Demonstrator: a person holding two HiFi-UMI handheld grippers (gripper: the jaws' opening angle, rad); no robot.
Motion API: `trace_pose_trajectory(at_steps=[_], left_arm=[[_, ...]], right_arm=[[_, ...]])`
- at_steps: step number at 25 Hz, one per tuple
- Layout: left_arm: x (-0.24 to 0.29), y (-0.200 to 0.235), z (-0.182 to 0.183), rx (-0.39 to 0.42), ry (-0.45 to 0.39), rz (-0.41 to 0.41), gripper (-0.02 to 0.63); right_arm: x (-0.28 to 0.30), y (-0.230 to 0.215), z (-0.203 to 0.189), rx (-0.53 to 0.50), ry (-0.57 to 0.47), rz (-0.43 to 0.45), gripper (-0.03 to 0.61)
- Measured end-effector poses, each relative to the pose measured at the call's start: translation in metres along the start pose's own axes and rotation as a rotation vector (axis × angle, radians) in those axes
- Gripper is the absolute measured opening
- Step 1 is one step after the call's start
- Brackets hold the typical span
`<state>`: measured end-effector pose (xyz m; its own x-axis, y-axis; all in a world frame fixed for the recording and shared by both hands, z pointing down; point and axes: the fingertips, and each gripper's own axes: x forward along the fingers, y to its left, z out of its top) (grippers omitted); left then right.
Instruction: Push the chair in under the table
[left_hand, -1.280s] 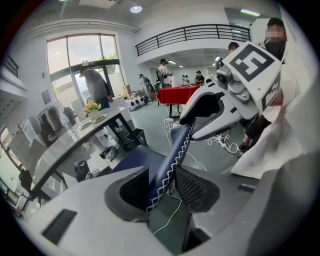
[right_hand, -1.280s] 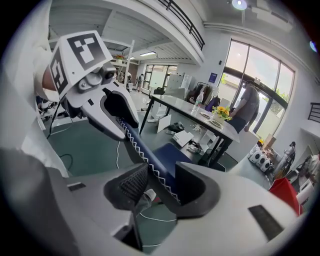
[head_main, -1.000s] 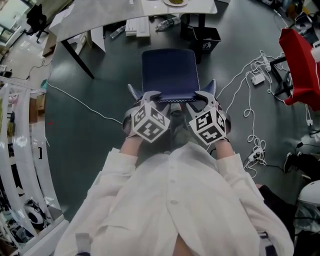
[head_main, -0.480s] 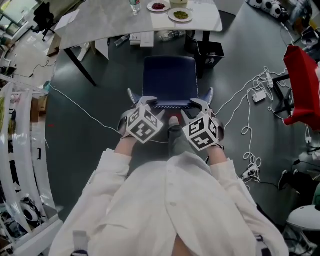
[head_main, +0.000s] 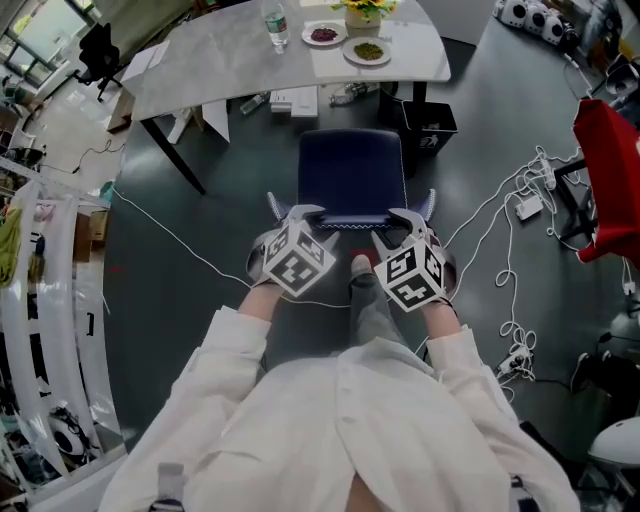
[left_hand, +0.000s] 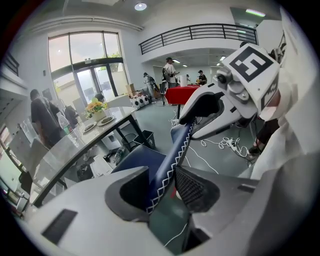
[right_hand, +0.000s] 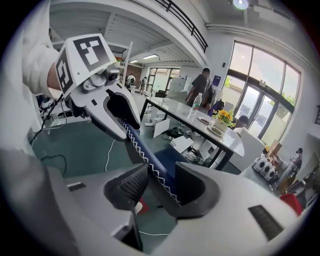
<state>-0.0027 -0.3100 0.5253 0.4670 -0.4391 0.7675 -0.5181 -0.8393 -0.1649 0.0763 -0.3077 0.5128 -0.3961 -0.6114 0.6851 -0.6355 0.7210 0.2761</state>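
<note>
A dark blue chair (head_main: 350, 170) stands on the floor facing the grey table (head_main: 230, 60), its seat just short of the table's near edge. Its backrest (left_hand: 172, 155), edged with white zigzag stitching, runs between the jaws of both grippers. My left gripper (head_main: 303, 214) is shut on the backrest's left end, and my right gripper (head_main: 398, 216) is shut on its right end. In the right gripper view the stitched backrest (right_hand: 145, 150) passes from my right gripper (right_hand: 160, 187) across to the left one.
On the table stand a water bottle (head_main: 277, 25), two small plates (head_main: 367, 50) and flowers. A black bin (head_main: 428, 125) and papers (head_main: 293, 100) lie under it. White cables (head_main: 510, 260) trail at right beside a red chair (head_main: 608, 170).
Both grippers and the chair have moved forward toward the table, and more of the tabletop has come into view. The grip on the backrest is unchanged.
</note>
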Motion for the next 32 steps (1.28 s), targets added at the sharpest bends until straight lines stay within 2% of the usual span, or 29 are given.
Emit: trace_pose_trajectory(at_steps=[13, 32], left_arm=[[0.01, 0.03, 0.004, -0.008, -0.004, 0.022, 0.173], [0.055, 0.112, 0.048, -0.016, -0.024, 0.07, 0.175]], right_arm=[[0.022, -0.015, 0.014, 0.005, 0.031, -0.004, 0.17], [0.08, -0.099, 0.046, -0.032, 0.029, 0.028, 0.17]])
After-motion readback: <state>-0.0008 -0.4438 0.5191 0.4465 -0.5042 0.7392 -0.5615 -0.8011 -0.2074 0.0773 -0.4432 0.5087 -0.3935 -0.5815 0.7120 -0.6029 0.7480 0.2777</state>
